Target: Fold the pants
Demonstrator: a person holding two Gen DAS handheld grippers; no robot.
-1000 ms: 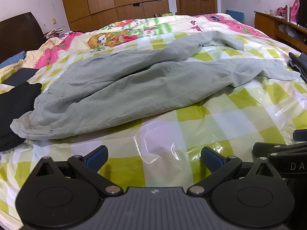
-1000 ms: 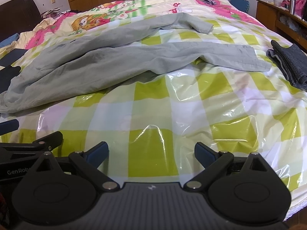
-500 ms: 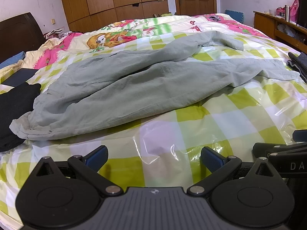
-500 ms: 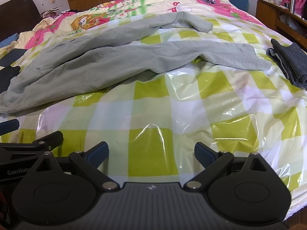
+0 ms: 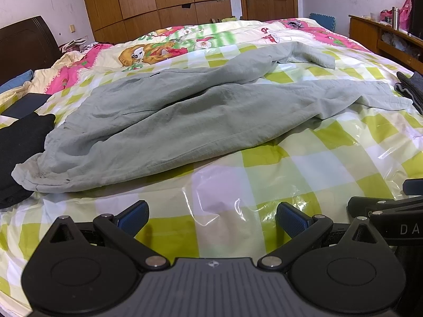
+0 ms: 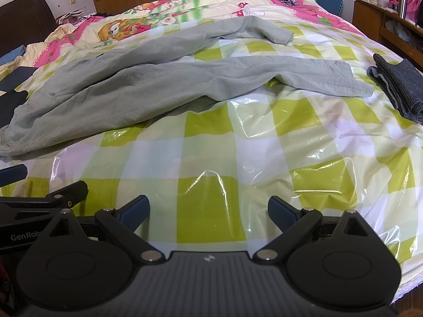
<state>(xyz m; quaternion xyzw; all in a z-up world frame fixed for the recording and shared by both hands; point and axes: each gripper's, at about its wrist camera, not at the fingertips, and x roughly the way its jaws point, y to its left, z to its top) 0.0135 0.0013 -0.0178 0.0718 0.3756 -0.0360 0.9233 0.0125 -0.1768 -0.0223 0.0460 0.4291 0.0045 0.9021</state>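
Note:
Grey-green pants (image 5: pixel 185 121) (image 6: pixel 164 79) lie spread and rumpled across the checked plastic sheet on the bed, waistband at the left, both legs running to the right. The near leg's hem (image 6: pixel 351 84) lies beside a folded dark garment. The far leg's hem (image 6: pixel 280 35) is bent back on itself. My left gripper (image 5: pixel 211 218) is open over bare sheet, short of the pants. My right gripper (image 6: pixel 208 211) is also open and holds nothing, with the pants well ahead of it. Each gripper's side shows at the edge of the other's view.
A black garment (image 5: pixel 18 142) lies at the left by the waistband. Folded dark grey cloth (image 6: pixel 399 87) sits at the right edge of the bed. A floral quilt (image 5: pixel 185 45) covers the far half. A wooden desk (image 5: pixel 383 34) stands to the right, wardrobes and a door behind.
Both views have shifted very slightly closer to the pants. Nothing was grasped or moved, and both grippers stay open.

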